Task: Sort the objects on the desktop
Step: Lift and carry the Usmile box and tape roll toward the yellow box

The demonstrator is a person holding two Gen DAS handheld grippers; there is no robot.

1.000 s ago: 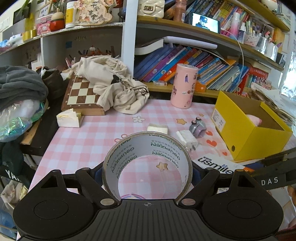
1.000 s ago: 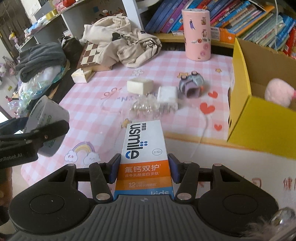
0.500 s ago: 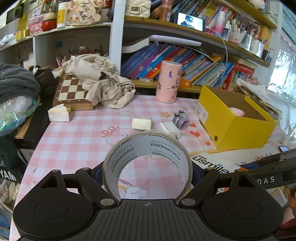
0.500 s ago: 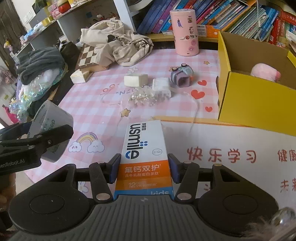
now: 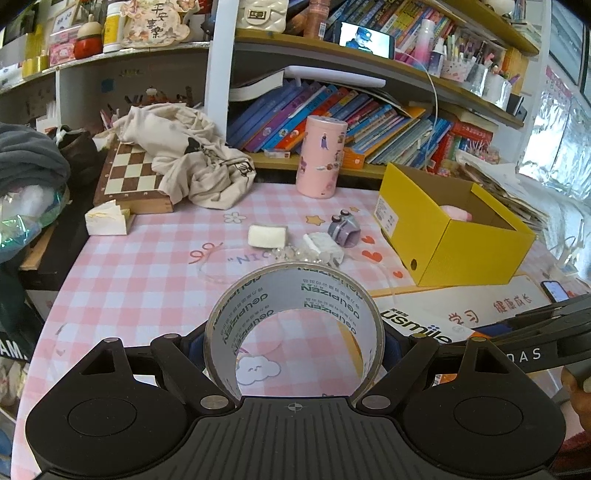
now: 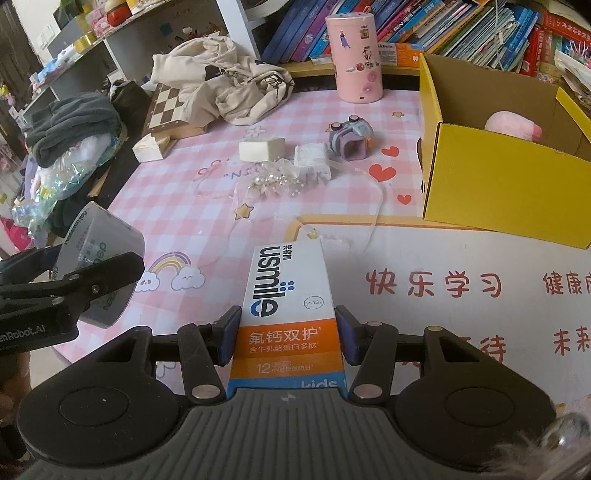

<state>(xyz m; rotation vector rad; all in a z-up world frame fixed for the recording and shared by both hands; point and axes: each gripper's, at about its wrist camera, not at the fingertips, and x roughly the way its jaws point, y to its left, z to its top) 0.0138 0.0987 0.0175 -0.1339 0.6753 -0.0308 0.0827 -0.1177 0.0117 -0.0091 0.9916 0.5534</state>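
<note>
Left wrist, hand-held gripper (image 5: 293, 343) clamping tape roll (image 5: 293, 295), level above table (image 5: 147, 280)

I am looking into a child's study corner at home: a desk under a pink checked tablecloth (image 5: 147, 280) printed with stars and rainbows, shelves packed with children's books (image 5: 369, 122), a chessboard (image 5: 129, 173) half under a crumpled beige garment (image 5: 192, 166), a pink sticker-covered canister (image 5: 321, 158), and a phone (image 5: 365, 35) playing video on the upper shelf.
</note>
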